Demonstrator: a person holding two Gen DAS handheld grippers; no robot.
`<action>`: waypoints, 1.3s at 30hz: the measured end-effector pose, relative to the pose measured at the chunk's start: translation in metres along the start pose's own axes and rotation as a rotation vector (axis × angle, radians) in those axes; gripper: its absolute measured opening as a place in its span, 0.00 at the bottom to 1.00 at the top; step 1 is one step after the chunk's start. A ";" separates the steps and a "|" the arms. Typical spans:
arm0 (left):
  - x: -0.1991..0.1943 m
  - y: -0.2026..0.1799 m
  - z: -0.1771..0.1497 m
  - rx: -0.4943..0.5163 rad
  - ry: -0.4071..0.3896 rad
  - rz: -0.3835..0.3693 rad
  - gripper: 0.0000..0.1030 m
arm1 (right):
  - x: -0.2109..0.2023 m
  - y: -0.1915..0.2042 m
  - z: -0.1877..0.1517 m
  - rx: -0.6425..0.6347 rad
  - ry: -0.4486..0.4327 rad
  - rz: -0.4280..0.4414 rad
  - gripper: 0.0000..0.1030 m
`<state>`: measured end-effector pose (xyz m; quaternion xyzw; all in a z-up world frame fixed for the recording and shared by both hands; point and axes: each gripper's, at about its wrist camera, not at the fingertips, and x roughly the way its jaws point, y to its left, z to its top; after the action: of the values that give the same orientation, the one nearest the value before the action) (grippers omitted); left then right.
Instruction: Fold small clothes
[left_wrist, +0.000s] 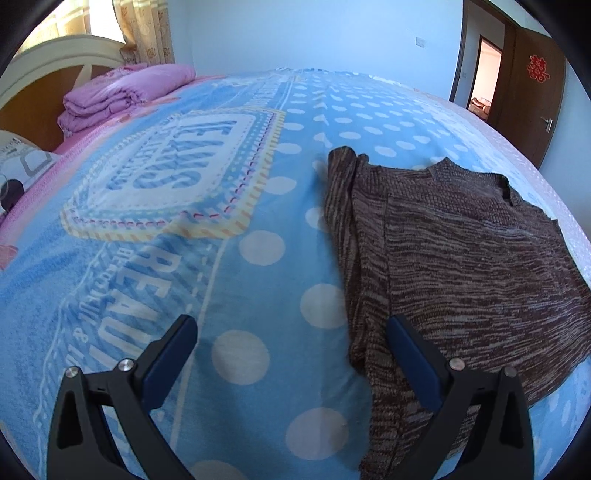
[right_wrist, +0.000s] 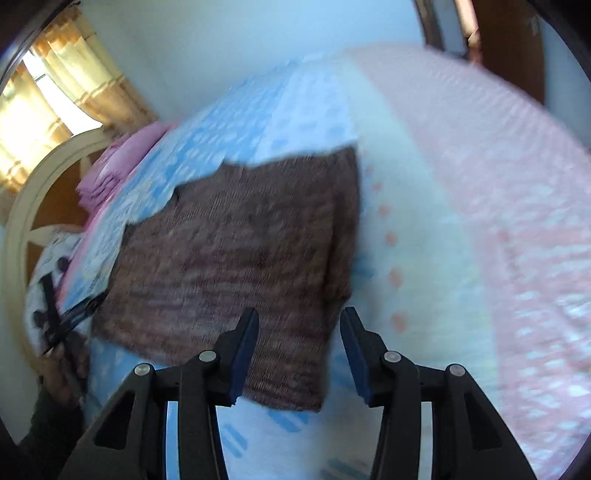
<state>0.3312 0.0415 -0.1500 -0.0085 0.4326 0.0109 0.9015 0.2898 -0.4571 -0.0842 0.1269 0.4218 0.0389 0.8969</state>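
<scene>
A brown marled knit garment (left_wrist: 450, 258) lies flat on the blue polka-dot bedspread (left_wrist: 258, 258), with its left sleeve folded in along the left edge. My left gripper (left_wrist: 291, 328) is open wide and empty, hovering over the garment's near left edge. In the right wrist view, which is blurred, the same garment (right_wrist: 236, 251) lies ahead. My right gripper (right_wrist: 299, 317) is open and empty above the garment's near right corner. The left gripper (right_wrist: 70, 317) shows small at the far left.
A stack of folded pink bedding (left_wrist: 122, 92) sits by the cream headboard (left_wrist: 48, 66). A pink patterned cover (right_wrist: 498, 206) spreads to the right of the garment. A brown door (left_wrist: 528, 88) stands open at the far right.
</scene>
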 end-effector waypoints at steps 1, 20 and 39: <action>-0.004 -0.002 -0.002 0.010 -0.004 0.014 1.00 | -0.003 0.005 0.004 -0.013 -0.029 -0.006 0.46; -0.006 -0.013 -0.011 0.091 -0.001 0.098 1.00 | 0.079 0.115 -0.017 -0.377 0.007 -0.157 0.46; -0.017 0.000 -0.018 0.154 0.019 0.125 1.00 | 0.079 0.212 -0.065 -0.560 -0.030 -0.078 0.51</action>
<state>0.3062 0.0409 -0.1475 0.0875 0.4405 0.0340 0.8928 0.2986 -0.2255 -0.1283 -0.1414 0.3860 0.1176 0.9040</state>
